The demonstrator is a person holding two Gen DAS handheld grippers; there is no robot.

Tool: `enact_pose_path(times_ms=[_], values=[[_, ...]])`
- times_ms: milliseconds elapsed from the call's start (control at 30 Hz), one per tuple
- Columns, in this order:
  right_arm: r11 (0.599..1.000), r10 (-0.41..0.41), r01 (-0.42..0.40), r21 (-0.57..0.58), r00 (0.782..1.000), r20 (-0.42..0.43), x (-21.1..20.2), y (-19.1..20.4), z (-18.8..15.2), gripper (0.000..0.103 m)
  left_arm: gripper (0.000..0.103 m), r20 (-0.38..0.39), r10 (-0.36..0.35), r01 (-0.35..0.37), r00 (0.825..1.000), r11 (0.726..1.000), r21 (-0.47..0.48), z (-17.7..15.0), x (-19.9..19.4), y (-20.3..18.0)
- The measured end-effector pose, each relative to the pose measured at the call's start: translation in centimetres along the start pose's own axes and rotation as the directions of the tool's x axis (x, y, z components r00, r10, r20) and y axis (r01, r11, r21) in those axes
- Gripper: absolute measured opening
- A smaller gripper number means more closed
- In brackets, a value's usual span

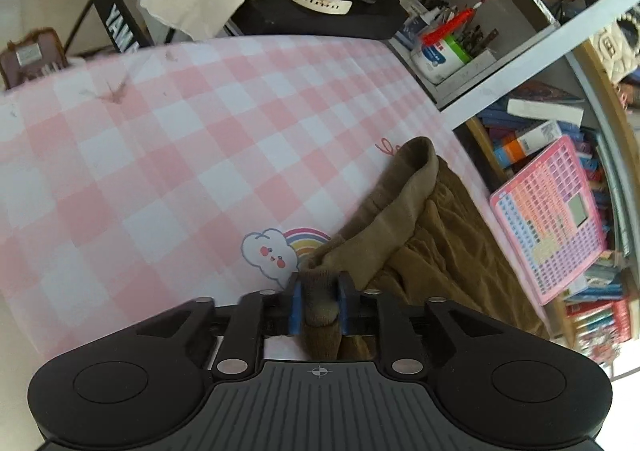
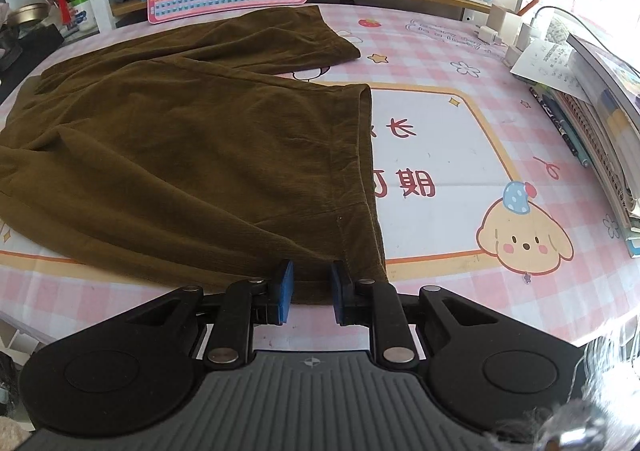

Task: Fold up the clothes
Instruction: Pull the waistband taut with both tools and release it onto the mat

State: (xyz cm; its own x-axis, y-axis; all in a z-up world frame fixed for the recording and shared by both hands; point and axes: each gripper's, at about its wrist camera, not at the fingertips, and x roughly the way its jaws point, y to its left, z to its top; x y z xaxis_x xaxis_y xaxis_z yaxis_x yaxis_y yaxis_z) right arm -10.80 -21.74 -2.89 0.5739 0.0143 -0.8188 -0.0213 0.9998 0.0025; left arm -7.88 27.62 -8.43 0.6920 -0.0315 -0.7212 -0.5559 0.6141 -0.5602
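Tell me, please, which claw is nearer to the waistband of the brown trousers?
Left. The left claw is shut on the waistband at one end, touching it. The right claw is at a leg hem of the brown trousers, the opposite end, its fingers apart.

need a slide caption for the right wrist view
Right gripper open at the near hem of brown corduroy trousers spread on a pink checked tablecloth.

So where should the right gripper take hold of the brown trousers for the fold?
At the hem corner of the near leg of the brown trousers, coming in low from the table's near edge. That hem lies flat right between the right gripper's open jaws. The left gripper already pinches the waistband end.
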Motion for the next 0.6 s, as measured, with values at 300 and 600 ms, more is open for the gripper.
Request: enact_pose_path(times_ms=[300, 600], values=[[1.000, -0.001, 0.001, -0.001, 0.999, 0.034, 0.0, 0.1, -0.4, 0.020, 0.035, 0.077, 0.000, -0.032, 0.997, 0.905, 0.425, -4.3, -5.1, -6.6], [0.998, -0.012, 0.005, 0.069, 0.995, 0.094, -1.9, 0.6, -0.4, 0.051, 0.054, 0.032, -0.028, 0.004, 0.999, 0.811, 0.586, -7.9, -5.8, -10.3]])
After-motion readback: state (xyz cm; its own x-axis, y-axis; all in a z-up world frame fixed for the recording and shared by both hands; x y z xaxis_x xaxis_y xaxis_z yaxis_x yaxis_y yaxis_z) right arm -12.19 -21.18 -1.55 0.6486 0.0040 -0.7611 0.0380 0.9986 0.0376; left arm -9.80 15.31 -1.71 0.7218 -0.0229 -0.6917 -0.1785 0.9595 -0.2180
